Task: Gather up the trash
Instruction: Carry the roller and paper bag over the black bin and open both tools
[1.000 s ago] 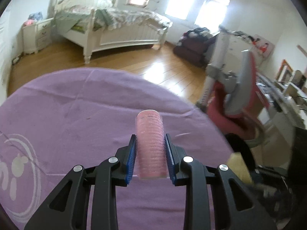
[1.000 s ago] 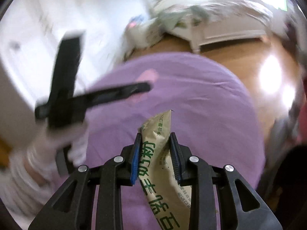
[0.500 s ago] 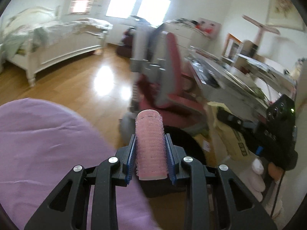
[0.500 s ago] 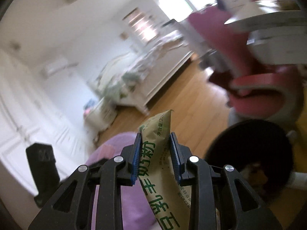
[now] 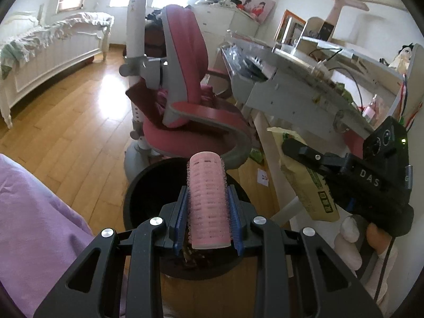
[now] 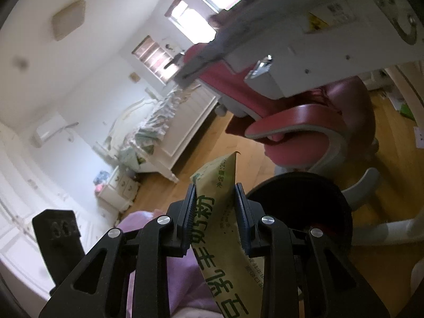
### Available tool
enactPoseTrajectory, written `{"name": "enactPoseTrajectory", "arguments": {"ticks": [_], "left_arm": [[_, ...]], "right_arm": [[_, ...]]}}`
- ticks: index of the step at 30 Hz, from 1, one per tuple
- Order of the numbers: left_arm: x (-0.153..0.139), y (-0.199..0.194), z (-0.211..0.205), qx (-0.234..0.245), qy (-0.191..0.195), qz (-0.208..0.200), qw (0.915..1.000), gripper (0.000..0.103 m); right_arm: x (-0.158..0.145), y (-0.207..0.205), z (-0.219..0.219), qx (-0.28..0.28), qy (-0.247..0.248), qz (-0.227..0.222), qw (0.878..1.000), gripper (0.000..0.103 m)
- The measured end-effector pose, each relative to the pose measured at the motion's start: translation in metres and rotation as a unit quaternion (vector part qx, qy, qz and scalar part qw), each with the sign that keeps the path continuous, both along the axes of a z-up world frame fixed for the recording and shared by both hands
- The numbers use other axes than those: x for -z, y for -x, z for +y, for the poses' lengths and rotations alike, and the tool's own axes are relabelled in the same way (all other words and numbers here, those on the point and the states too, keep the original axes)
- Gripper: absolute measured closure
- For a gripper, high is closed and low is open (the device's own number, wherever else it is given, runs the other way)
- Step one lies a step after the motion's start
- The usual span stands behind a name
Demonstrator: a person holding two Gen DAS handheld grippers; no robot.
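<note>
Purple cloth (image 5: 34, 225) fills the lower left of the left wrist view, and beside it the left gripper (image 5: 207, 213) is clamped on a pink hair roller (image 5: 208, 201), holding it upright over the open mouth of a black bin (image 5: 143, 193) on the wood floor. Behind the bin stands a pink chair (image 5: 185, 100). Further right, the right gripper (image 6: 215, 217) is closed tight on a tan packet (image 6: 220, 185) with green print, held above and just beside the bin.
</note>
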State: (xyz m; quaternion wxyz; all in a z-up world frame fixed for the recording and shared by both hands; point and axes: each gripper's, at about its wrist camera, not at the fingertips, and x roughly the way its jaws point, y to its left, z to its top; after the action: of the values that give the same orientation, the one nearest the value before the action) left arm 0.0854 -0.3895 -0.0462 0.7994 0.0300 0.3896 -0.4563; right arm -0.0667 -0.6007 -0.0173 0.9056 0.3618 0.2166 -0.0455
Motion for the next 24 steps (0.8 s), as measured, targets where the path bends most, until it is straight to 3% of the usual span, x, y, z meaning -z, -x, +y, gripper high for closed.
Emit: {"name": "enactPoseTrajectory", "arguments": {"ticks": [10, 11, 12, 13, 14, 20, 21, 24], "left_arm": [[0.018, -0.009, -0.028, 0.008, -0.03, 0.001, 0.9995, 0.07], [0.019, -0.01, -0.032, 0.007, -0.039, -0.002, 0.9992, 0.066], [0.02, -0.011, -0.034, 0.003, -0.043, -0.003, 0.9991, 0.048], [0.019, -0.011, -0.034, -0.004, -0.043, -0.005, 0.9991, 0.026], [0.017, -0.011, -0.032, -0.01, -0.039, -0.012, 0.9991, 0.019], [-0.004, 0.003, -0.01, -0.024, -0.035, -0.053, 0.9977, 0.014], [-0.01, 0.007, -0.002, -0.031, -0.033, -0.061, 0.9971, 0.007], [-0.025, 0.017, 0.026, -0.051, -0.026, -0.081, 0.9951, 0.005]], "right_arm": [[0.019, -0.005, -0.014, 0.001, -0.014, 0.023, 1.0, 0.072], [0.021, -0.006, -0.015, 0.002, -0.016, 0.036, 0.999, 0.064], [0.022, -0.006, -0.015, 0.005, -0.019, 0.045, 0.999, 0.051], [0.024, -0.005, -0.017, 0.016, -0.022, 0.048, 0.998, 0.044], [0.023, -0.002, -0.017, 0.024, -0.023, 0.045, 0.998, 0.032], [0.013, 0.006, -0.006, 0.021, -0.013, 0.036, 0.999, 0.031], [0.01, 0.006, -0.002, 0.017, -0.011, 0.034, 0.999, 0.031], [-0.001, 0.003, 0.017, -0.003, 0.001, 0.027, 1.0, 0.03]]}}
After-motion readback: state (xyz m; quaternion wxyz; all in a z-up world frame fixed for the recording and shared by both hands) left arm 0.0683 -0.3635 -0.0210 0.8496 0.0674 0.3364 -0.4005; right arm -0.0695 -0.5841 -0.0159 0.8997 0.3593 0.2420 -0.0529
